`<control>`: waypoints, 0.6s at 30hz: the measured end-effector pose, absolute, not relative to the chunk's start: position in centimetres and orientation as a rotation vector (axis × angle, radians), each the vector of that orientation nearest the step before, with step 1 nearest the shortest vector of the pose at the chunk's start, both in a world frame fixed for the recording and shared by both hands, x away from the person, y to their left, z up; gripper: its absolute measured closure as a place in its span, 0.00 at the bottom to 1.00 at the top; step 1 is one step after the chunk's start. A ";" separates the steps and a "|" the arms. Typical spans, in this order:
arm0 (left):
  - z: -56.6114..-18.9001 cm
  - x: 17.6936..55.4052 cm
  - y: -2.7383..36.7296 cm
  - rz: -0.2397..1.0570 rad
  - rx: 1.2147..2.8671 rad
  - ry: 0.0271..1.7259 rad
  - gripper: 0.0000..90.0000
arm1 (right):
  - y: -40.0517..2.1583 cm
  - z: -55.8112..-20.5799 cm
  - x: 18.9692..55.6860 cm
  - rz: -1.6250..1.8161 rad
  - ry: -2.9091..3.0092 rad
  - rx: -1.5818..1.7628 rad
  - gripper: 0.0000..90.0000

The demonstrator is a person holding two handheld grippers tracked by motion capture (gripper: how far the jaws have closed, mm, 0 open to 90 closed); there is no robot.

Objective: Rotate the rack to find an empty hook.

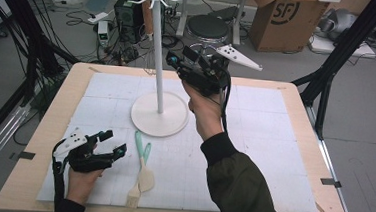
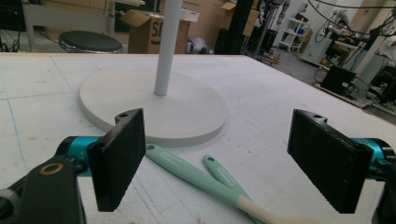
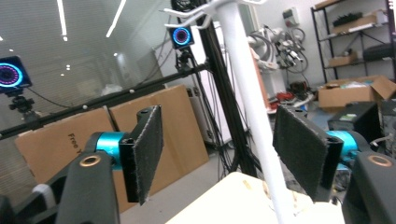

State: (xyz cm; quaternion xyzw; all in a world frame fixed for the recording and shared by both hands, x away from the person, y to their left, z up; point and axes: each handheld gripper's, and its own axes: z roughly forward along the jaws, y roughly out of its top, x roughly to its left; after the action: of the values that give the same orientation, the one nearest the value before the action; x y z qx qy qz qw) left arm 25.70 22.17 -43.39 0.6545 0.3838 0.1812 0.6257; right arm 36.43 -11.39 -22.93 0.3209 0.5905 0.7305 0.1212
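Open white mat on all sides, widest to the right of the stand [image 1: 159, 115]. One hook stand, two utensils: a mint-handled spatula [image 1: 143, 170] and a mint-handled brush [image 1: 134, 195], lying side by side just before the stand's base. Left gripper [image 1: 113, 143] low beside them, jaws spread, empty. Right gripper [image 1: 175, 61] raised, level, by the pole, jaws apart, nothing between.

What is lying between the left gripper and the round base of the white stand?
In the high view, two utensils lie between the left gripper and the base.
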 end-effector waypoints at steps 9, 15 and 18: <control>-43.4 25.7 22.1 0.420 1.508 0.882 0.22 | -13.0 -25.0 35.1 2.107 1.796 0.929 0.28; -43.4 25.8 22.0 0.428 1.518 0.877 0.22 | -14.5 -25.7 33.9 2.104 1.835 0.900 0.26; -43.4 25.8 21.9 0.429 1.520 0.879 0.22 | -15.5 -26.2 33.2 2.088 1.838 0.901 0.26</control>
State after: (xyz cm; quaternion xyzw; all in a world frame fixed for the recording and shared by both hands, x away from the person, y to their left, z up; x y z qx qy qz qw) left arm 25.82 21.93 -43.41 0.6607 0.3821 0.1867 0.6186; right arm 33.19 -15.45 -26.24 0.3064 0.6248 0.7098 0.1088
